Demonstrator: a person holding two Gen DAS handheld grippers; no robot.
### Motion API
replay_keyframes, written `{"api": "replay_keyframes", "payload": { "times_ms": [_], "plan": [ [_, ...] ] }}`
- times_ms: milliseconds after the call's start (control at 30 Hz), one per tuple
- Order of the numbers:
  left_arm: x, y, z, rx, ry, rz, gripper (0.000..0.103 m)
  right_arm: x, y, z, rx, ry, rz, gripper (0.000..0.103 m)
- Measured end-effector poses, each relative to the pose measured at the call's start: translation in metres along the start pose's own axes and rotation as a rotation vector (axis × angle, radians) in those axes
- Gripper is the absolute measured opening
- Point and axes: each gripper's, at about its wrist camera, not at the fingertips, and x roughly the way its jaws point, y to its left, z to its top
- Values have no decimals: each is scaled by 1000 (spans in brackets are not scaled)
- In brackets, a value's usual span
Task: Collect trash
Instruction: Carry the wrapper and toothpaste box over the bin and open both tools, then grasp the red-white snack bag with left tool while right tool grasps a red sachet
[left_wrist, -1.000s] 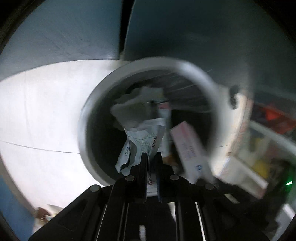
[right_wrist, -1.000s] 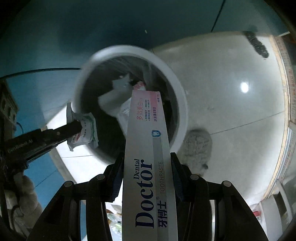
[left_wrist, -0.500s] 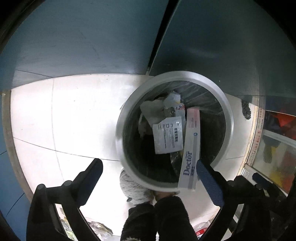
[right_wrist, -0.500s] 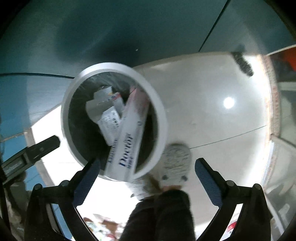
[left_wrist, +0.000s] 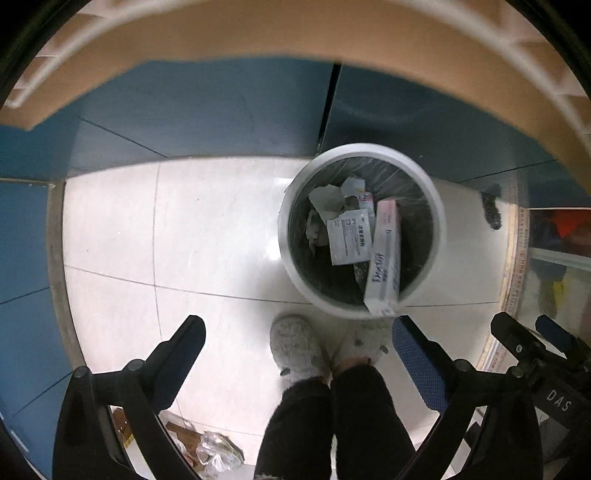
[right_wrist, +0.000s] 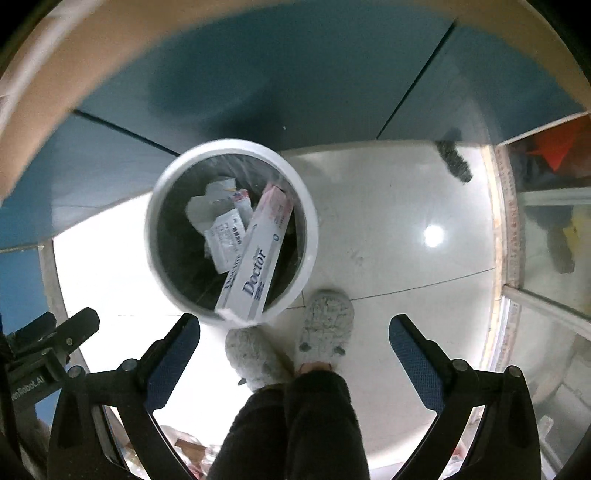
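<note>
A round white trash bin with a dark liner stands on the floor far below both grippers. In it lie a white "Doctor" toothpaste box leaning on the near rim, a flat white packet and crumpled paper. My left gripper is open and empty, high above the floor. My right gripper is open and empty too. Each gripper shows at the edge of the other's view.
The person's legs and grey fluffy slippers stand just in front of the bin. Blue cabinet fronts lie behind it. A tan table edge arcs across the top. Bags and clutter lie on the white tiled floor.
A second ago the left gripper held the packet and the right held the toothpaste box over the bin. Both let go, opened, and have since risen well above the bin.
</note>
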Motion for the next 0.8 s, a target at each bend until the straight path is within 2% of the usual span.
{"api": "replay_keyframes", "payload": {
  "times_ms": [133, 500, 800],
  "plan": [
    [-52, -1, -13, -1, -34, -9, 103, -55, 5, -17, -21, -26, -2, 103],
    [-210, 0, -60, 50, -164, -43, 103, -247, 23, -64, -86, -159, -7, 103],
    [-316, 5, -95, 80, -277, -34, 103, -371, 37, -113, -127, -225, 7, 103]
  ]
}}
